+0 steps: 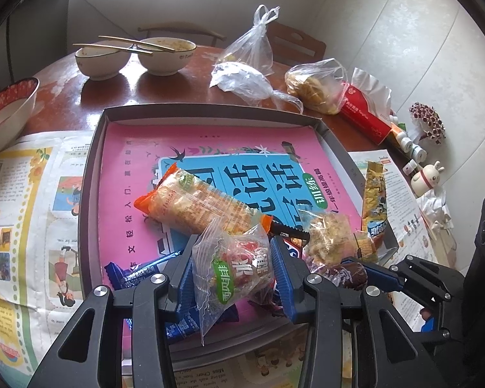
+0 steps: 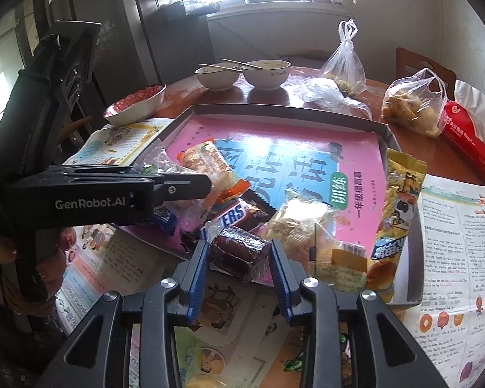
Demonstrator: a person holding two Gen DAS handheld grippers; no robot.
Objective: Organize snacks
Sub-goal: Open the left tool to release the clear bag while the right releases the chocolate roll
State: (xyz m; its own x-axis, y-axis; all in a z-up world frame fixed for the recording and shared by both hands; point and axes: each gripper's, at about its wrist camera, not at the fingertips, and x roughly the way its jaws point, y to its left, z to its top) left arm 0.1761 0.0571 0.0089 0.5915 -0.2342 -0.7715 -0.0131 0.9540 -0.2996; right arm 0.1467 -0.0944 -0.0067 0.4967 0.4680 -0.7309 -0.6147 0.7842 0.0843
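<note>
Closest to the lens, the left gripper point(image 1: 232, 271) has its blue fingers point(image 1: 283, 278) pinching a clear crinkly snack packet point(image 1: 232, 268) with a green label, held over the near edge of the tray. Same deal on the other side: the right gripper point(image 2: 237, 258) has its fingers point(image 2: 279, 274) clamped on a dark brown wrapped cake point(image 2: 239, 252), right at the tray's near rim.

Biggest thing going is the round wooden surface point(image 1: 113, 97), partly covered in colourful newspaper sheets point(image 1: 22, 213). On top of those sits the grey shallow tray point(image 1: 92, 168), with a pink and blue children's book point(image 1: 242, 168) lying flat inside it.

The snacks are piled at the near end of the tray: a long orange-ended cracker pack point(image 1: 194, 200) lying diagonally, a tall yellow snack bag point(image 2: 397, 207) leaning along the right edge, a clear bag of pale crispy bits point(image 2: 294, 220), a Snickers bar point(image 2: 229, 218) just behind the brown cake, and a blue wrapper point(image 1: 129, 273) poking out at the left.

Further back there are two white bowls point(image 1: 165, 55) with chopsticks point(image 1: 113, 47) across them, a red-patterned bowl point(image 1: 9, 110) at the left, a few plastic bags point(image 1: 313, 84) and a red carton point(image 1: 365, 113).
</note>
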